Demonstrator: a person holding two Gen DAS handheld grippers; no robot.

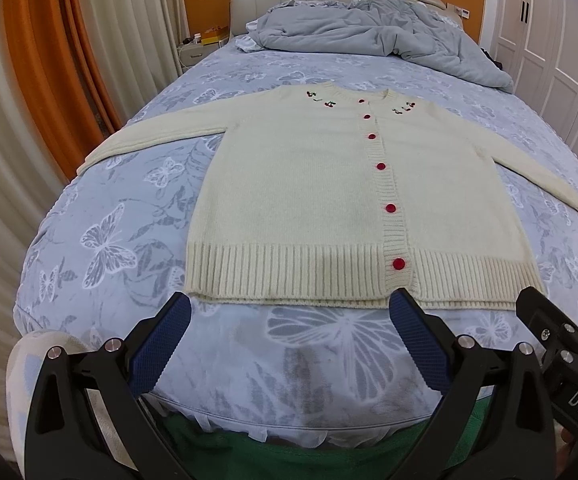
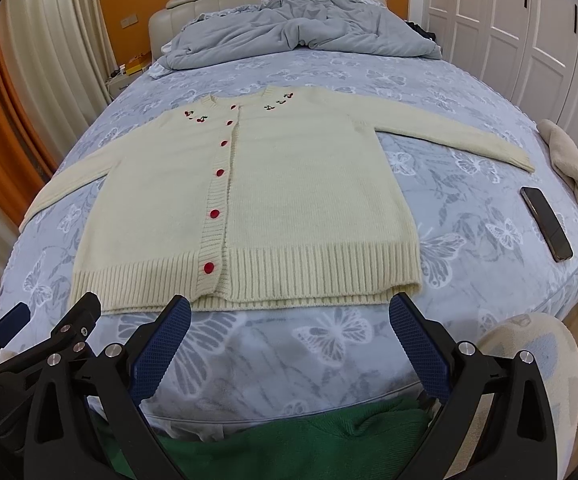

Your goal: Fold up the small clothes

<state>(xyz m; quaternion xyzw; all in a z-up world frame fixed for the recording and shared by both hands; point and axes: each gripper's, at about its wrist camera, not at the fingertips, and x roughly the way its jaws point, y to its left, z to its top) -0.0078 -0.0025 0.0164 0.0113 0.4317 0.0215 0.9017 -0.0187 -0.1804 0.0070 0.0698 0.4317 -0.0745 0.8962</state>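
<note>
A cream knit cardigan [image 1: 301,196] with red buttons and cherry embroidery lies flat and face up on the bed, both sleeves spread out sideways. It also shows in the right wrist view [image 2: 289,192]. My left gripper [image 1: 289,312] is open and empty, just short of the ribbed hem. My right gripper [image 2: 289,312] is open and empty, also just short of the hem, to the right of the left one. The right gripper's fingers [image 1: 537,312] show at the left wrist view's right edge; the left gripper's fingers [image 2: 85,312] show at the right wrist view's left.
The bed has a blue butterfly-print sheet [image 1: 109,240]. A rumpled grey duvet [image 1: 369,32] lies at the headboard. A dark phone [image 2: 547,224] and a beige cloth [image 2: 573,168] lie near the bed's right edge. Green fabric [image 2: 309,440] is below the grippers. Curtains hang left, wardrobe doors stand right.
</note>
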